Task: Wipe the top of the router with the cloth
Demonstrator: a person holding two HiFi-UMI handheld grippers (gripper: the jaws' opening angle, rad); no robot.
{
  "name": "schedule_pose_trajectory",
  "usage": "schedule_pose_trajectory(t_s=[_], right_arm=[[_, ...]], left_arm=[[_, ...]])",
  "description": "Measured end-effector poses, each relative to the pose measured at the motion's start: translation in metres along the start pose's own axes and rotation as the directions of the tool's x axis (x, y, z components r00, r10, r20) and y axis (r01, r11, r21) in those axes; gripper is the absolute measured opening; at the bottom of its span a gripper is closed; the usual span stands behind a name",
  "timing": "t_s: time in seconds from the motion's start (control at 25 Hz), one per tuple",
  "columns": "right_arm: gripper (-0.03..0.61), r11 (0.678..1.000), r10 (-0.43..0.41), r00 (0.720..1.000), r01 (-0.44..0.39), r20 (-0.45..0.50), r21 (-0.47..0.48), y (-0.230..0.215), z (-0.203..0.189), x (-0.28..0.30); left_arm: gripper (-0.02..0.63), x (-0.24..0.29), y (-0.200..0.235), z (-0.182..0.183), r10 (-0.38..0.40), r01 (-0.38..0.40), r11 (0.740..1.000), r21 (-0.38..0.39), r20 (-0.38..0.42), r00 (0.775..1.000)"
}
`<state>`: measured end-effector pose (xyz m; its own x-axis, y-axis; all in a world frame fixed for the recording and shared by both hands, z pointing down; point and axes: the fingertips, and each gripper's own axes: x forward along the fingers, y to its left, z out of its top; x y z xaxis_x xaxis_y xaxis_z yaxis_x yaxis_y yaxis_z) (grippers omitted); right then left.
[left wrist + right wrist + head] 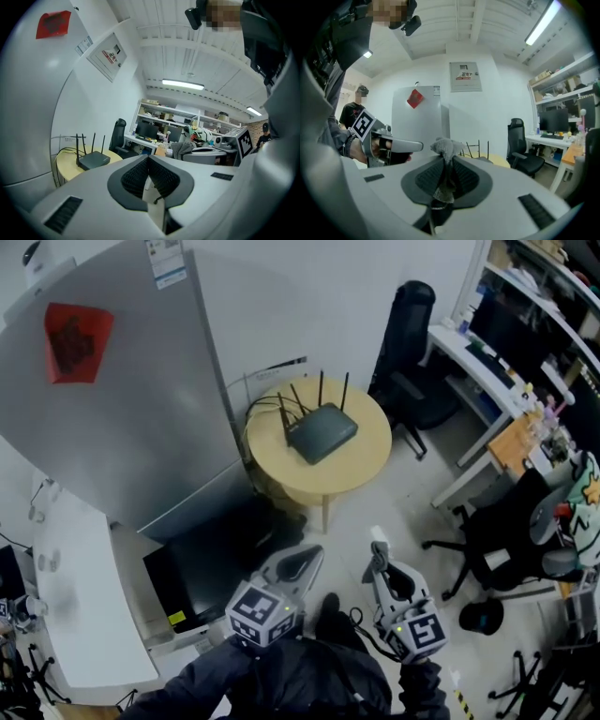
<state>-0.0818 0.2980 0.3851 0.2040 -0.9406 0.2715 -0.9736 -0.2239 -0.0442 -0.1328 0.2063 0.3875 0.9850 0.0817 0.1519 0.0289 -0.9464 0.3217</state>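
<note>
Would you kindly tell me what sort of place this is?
Probably an office or lab workspace: a white desk, a black office chair, and a router on a round table.

A round wooden table (367, 461) stands beside a tall grey cabinet (131, 399). A black office chair (411, 352) stands near a white desk (466, 351). A strip light (183, 84) glows on the ceiling.

The router (322, 432) is dark matt plastic with 4 thin antennas. It sits on a round table (370, 460) with a pale, smooth, wood-look top. The cloth (447, 146) is grey, fuzzy fabric. The left gripper (148, 159) and right gripper (446, 161) have matt pale-grey plastic shells and dark ribbed pads (136, 176). The tall cabinet (141, 399) is grey metal with a dull sheen, and the red paper (77, 341) stuck on it looks crinkled.
</note>
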Motion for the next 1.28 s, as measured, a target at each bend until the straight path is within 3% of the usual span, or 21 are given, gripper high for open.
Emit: schedule_pose_trajectory(t_s=[0.32,0.76,1.08,1.28], right_arm=[[0.072,0.996,0.085,0.996,-0.086,0.035,0.017,-0.08,0.021,0.096],[0.072,0.973,0.224,0.974,-0.224,0.013,0.061,-0.246,0.044,0.23],[0.072,0.941,0.336,0.939,-0.329,-0.081,0.084,-0.276,0.029,0.304],[0.071,0.922,0.388,0.909,-0.381,-0.153,0.075,-0.272,0.016,0.347]], left_arm=[[0.002,0.088,0.069,0.026,0.084,-0.084,0.996,0.004,-0.001,0.996],[0.002,0.25,0.161,0.07,0.225,-0.225,0.974,-0.032,-0.021,0.974],[0.002,0.285,0.214,0.064,0.328,-0.331,0.941,-0.068,-0.05,0.943],[0.002,0.278,0.248,0.048,0.405,-0.41,0.904,-0.121,-0.066,0.912]])
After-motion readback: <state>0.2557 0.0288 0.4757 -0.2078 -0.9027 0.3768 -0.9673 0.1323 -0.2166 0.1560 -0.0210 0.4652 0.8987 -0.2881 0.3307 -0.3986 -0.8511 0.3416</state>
